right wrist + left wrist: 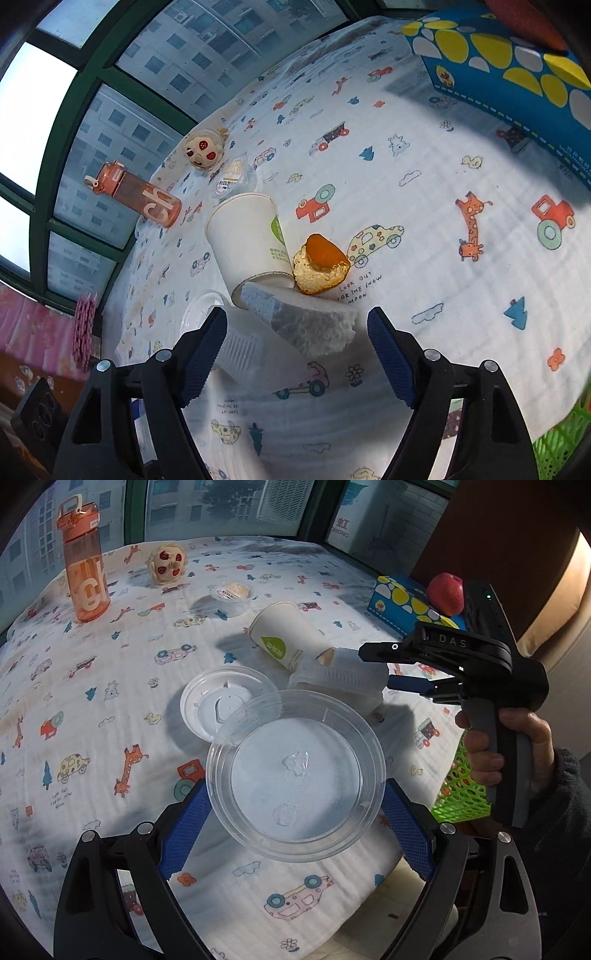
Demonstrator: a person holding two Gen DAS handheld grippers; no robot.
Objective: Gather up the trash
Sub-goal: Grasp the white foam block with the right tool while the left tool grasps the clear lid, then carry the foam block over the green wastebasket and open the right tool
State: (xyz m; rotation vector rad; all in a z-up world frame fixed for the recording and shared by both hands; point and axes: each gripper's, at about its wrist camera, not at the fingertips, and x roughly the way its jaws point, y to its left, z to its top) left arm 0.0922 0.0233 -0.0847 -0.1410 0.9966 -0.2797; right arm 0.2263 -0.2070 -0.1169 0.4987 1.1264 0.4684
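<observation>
A: Status on L gripper?

B: We're holding a clear lid between the blue pads, jaws closed onto its rim, lid lifted off the cloth. It's hanging over the table edge, w/ the green basket near, off to the right.

A: R gripper?

B: Jaws are standing wide open, gripping nothing. We're hovering them around a white wrapper, which is lying on the cloth and touching the tipped cup. Left pad is just beside the wrapper; can't tell if it's touching.

A: What's outstanding?

B: Plenty. We're still seeing on the cloth: the cup on its side, an orange peel against its base, the wrapper, a second lid partly under the held one, and a small sealed tub further back. We're treating the bottle, toy, tissue box and apple as non-trash, but that's our judgement.

A: Progress?

B: Early, we're judging. Basket contents aren't visible, so we can't tell what's binned. One item in hand, approx. five left.
</observation>
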